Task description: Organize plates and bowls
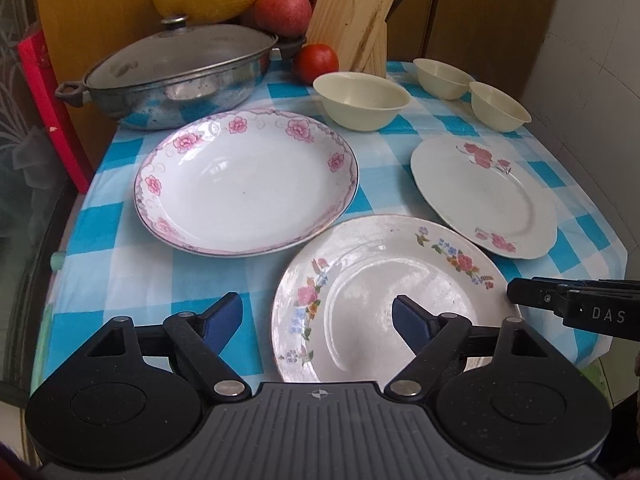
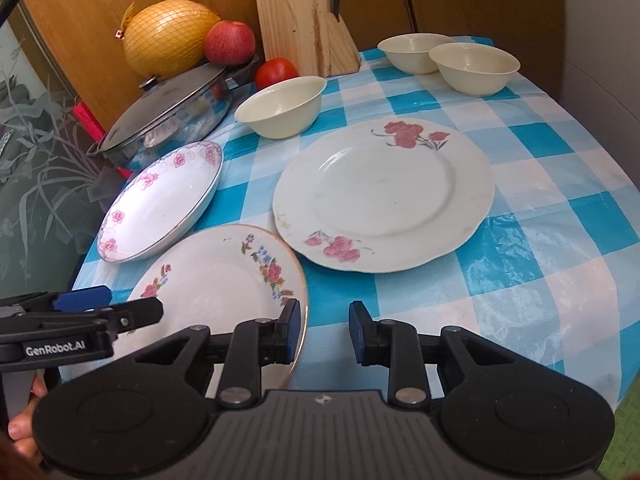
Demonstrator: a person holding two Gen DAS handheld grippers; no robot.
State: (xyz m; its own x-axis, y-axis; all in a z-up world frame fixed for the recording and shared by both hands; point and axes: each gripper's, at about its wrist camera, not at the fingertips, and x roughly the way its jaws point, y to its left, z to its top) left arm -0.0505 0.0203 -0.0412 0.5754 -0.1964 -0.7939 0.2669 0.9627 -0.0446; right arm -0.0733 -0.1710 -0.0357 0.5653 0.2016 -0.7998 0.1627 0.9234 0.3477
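The near plate (image 1: 384, 304) lies at the tabletop's front edge, under both grippers. The left gripper (image 1: 318, 314) is wide over its left rim. The right gripper (image 2: 324, 330), narrow and empty, straddles its right rim.

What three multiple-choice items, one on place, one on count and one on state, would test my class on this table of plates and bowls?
1. What stands directly behind the tomato?
A. knife block
B. kettle
C. jug

2. How many cream bowls are on the table?
A. two
B. three
C. five

3. How does the left gripper stand?
A. shut on a bowl
B. shut on the pan lid
C. open, holding nothing

Answers:
1 A: the wooden knife block rises just behind it.
2 B: one large bowl and two small bowls.
3 C: its jaws are spread wide above the near plate, gripping nothing.
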